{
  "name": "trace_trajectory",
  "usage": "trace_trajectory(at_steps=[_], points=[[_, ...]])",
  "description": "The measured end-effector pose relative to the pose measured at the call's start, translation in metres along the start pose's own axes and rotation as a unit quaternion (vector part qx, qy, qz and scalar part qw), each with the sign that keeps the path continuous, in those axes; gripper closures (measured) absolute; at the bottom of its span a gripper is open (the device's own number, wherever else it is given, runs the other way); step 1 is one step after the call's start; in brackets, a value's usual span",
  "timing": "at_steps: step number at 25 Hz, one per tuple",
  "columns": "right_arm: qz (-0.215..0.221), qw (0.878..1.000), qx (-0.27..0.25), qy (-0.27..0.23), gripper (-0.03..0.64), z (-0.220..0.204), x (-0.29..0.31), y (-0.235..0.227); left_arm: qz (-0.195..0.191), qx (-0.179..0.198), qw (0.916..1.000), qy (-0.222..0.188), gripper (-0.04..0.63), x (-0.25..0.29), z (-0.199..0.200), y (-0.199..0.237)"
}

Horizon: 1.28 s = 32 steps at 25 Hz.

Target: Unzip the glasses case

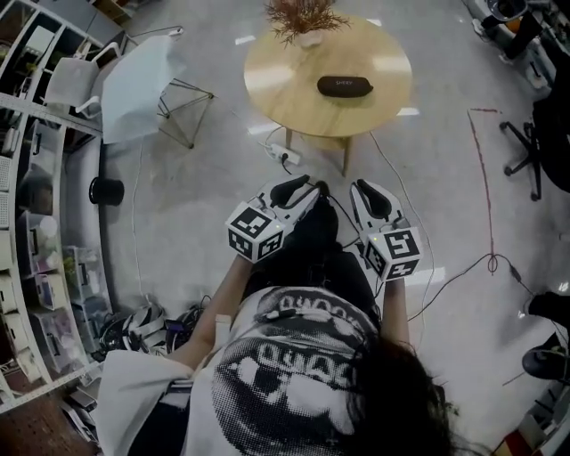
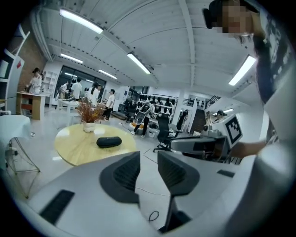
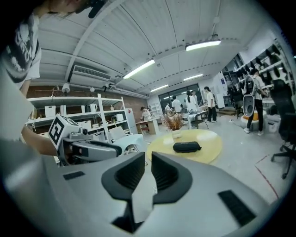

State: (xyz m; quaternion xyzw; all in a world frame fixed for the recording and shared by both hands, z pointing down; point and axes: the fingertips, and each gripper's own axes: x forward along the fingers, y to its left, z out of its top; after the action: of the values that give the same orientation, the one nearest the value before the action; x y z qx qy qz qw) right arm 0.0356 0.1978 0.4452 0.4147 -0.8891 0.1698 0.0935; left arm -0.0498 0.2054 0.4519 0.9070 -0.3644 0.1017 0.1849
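The black glasses case (image 1: pixel 345 85) lies closed on a round wooden table (image 1: pixel 289 93) some way ahead of me, out of reach of both grippers. It also shows as the case (image 2: pixel 108 142) in the left gripper view and the case (image 3: pixel 187 146) in the right gripper view. My left gripper (image 1: pixel 301 189) and right gripper (image 1: pixel 367 194) are held side by side in front of my body, above the floor, pointing toward the table. The left gripper (image 2: pixel 148 162) has a gap between its jaws with nothing in it. The right gripper (image 3: pixel 146 163) shows a narrower gap, also empty.
A vase of dried plants (image 1: pixel 305 25) stands at the table's far edge. A white chair (image 1: pixel 142 76) sits left of the table, shelving (image 1: pixel 36 178) runs along the left wall, a power strip (image 1: pixel 287 158) and cables lie on the floor, and an office chair (image 1: pixel 533 142) is at the right.
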Motion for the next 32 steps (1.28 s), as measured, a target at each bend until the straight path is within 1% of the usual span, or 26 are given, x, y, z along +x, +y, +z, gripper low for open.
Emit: trace_trajectory(at_steps=[4, 7, 13, 19, 25, 32], points=[[0.003, 1.000, 0.008, -0.015, 0.618, 0.007, -0.009, 0.016, 0.013, 0.016, 0.9997, -0.008, 0.506, -0.016, 0.011, -0.011], [0.012, 1.000, 0.015, -0.020, 0.618, 0.006, -0.014, 0.027, 0.020, 0.024, 0.9995, -0.006, 0.529, -0.027, 0.012, -0.019], [0.032, 0.999, 0.003, -0.016, 0.618, 0.000, -0.013, 0.039, 0.040, 0.032, 0.9987, 0.004, 0.572, -0.037, 0.007, -0.022], [0.044, 0.999, -0.008, -0.012, 0.620, 0.000, -0.003, 0.046, 0.037, 0.032, 0.9987, 0.015, 0.575, -0.038, 0.005, -0.021], [0.043, 0.999, -0.020, -0.011, 0.620, 0.009, 0.004, 0.048, 0.027, 0.029, 0.9992, 0.002, 0.575, -0.037, 0.015, -0.016], [0.037, 0.998, -0.057, -0.010, 0.620, 0.020, 0.024, 0.059, 0.039, 0.046, 0.9982, 0.002, 0.575, -0.048, 0.021, 0.017]])
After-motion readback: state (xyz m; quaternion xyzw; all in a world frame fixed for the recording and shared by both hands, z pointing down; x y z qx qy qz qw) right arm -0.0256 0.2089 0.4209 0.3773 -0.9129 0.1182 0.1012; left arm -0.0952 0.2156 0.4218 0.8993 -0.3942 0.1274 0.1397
